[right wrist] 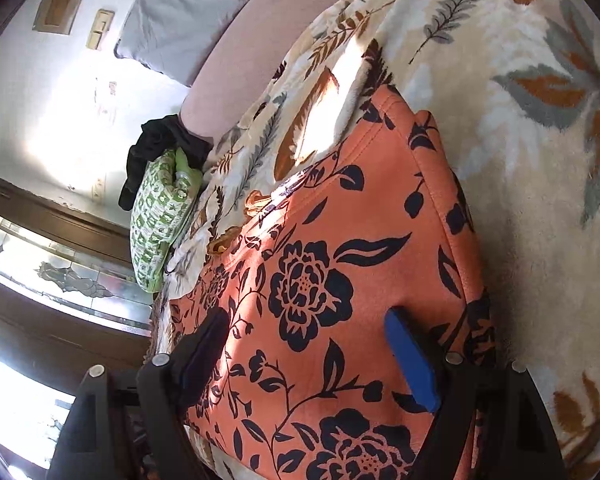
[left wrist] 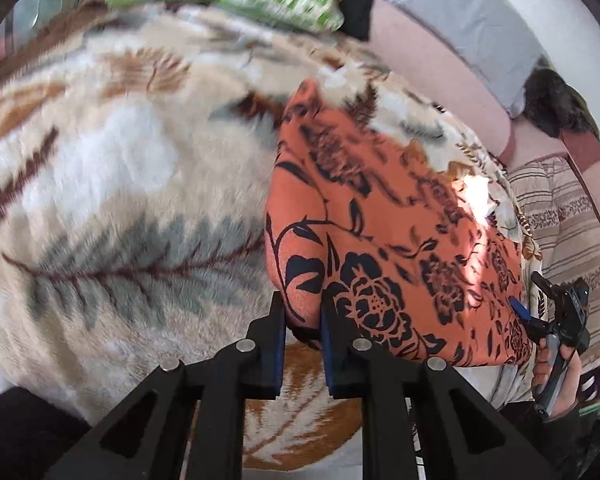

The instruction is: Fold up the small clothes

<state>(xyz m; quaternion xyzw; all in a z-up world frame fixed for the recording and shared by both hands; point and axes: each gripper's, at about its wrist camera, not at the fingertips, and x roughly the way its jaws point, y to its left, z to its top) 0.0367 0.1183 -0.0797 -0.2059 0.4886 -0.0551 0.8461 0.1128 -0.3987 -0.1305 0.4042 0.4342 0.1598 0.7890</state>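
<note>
A: Where was the garment at that moment?

B: The orange floral garment (left wrist: 384, 216) lay on the leaf-patterned fleece blanket (left wrist: 112, 168) covering the bed, seemingly folded over on itself, with a hemmed edge running along one side in the right wrist view.

A: And the left gripper (left wrist: 303, 320)?

B: Its jaws stood narrowly apart, and a fold at the near corner of the orange cloth sat pinched between the blue pads (left wrist: 277, 344). The corner looked gathered up into the jaws there.

A: The right gripper (right wrist: 312, 360)?

B: Wide open. Its two fingers straddled the near end of the garment, the blue pad (right wrist: 414, 356) resting on or just above the print and the other finger at the cloth's edge. Nothing was clamped between them. In the left wrist view the same tool showed at the garment's far edge, with a hand (left wrist: 556, 364) wrapped around its handle.

A: Any writing or labels to read?

B: None that I could make out. The garment showed only dark blue flowers and vines. A green-and-white patterned pillow (right wrist: 160, 216) lay at the blanket's edge, but its marks were too blurred to tell whether they were letters.

A: Anything else nearby?

B: A dark cloth (right wrist: 156, 148) heaped just beside that pillow, and a grey pillow (right wrist: 180, 20) against the wall.
</note>
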